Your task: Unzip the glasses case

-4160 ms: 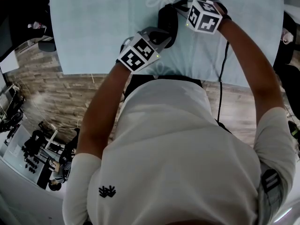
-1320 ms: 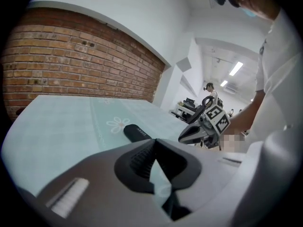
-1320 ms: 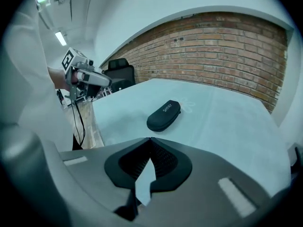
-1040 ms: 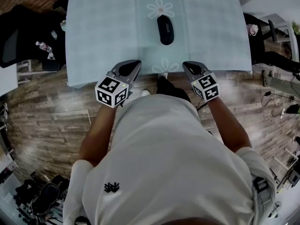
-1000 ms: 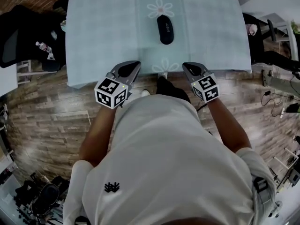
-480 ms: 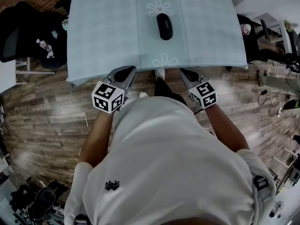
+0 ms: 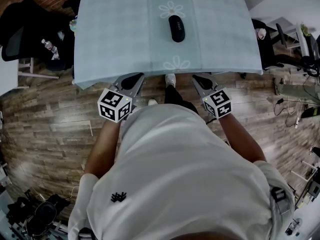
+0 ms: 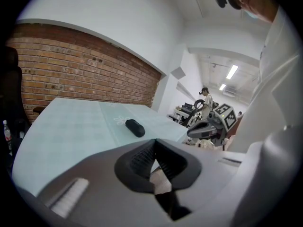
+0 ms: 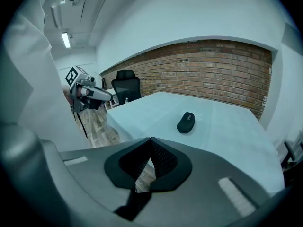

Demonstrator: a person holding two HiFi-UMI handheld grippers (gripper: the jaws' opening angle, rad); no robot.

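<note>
At the near edge of the table (image 7: 115,39), we are holding the left gripper (image 7: 133,78) and the right gripper (image 7: 201,80) close to the body, each with its jaws pressed together on nothing. The glasses case (image 7: 176,28) is lying well apart from both, out on the middle of the cloth beside a flower print, apparently zipped. The case is sitting loose, so we judge that tugging the zip with one gripper while the other is not pinning the case would drag it across the cloth. The gripper views are showing the jaw tips meeting. The head view is giving only their outer shells, but it alone is showing the case's place on the table. No view is showing the zip pull.
</note>
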